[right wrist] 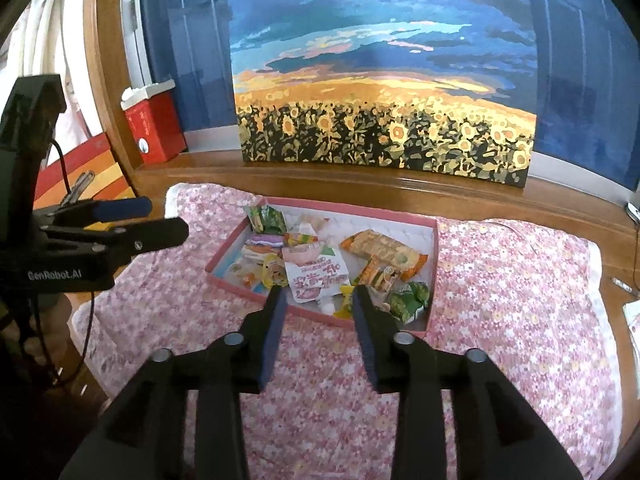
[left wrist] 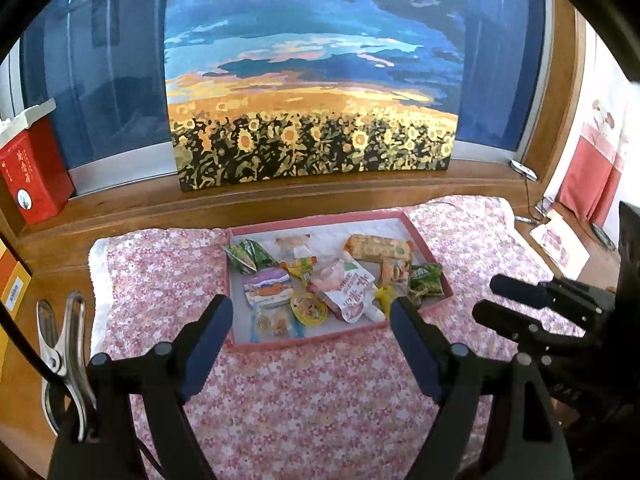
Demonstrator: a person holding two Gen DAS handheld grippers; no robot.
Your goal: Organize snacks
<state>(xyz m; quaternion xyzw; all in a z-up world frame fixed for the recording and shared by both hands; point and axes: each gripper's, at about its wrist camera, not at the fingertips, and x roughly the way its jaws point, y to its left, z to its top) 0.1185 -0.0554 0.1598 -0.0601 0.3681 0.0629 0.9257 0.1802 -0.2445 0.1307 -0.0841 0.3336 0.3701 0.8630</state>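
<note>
Black fingers with blue pads frame both wrist views. From the left wrist, the left hand-held gripper (left wrist: 311, 311) stands wide open with nothing between its fingers, held above the near part of a pink floral cloth (left wrist: 304, 400) that covers the wooden desk (left wrist: 52, 344). The right hand-held gripper (right wrist: 320, 294) is open more narrowly, also empty, its fingertips lined up with the near rim of a shallow pink tray (right wrist: 434, 248); whether they touch the rim cannot be told. Each gripper also shows at the edge of the other's view, apart from the tray. The tray sits on the cloth toward the desk's far edge and holds the snacks in a loose pile: a white pouch with pink print (right wrist: 316, 276) in the middle, a long orange biscuit pack (right wrist: 384, 252) toward the far right, green wrapped packets (right wrist: 408, 300) at the near right corner and another green packet (right wrist: 268, 218) at the far left corner, a yellow jelly cup (left wrist: 308, 307) and a purple-and-orange pack (left wrist: 267, 289) on the left side. Beyond the tray a sunflower painting (left wrist: 316, 92) leans against the window on a wooden sill (left wrist: 340, 184), with a red box (left wrist: 34, 176) at the sill's left end. A metal clamp (left wrist: 60, 356) grips the desk's left edge.
</note>
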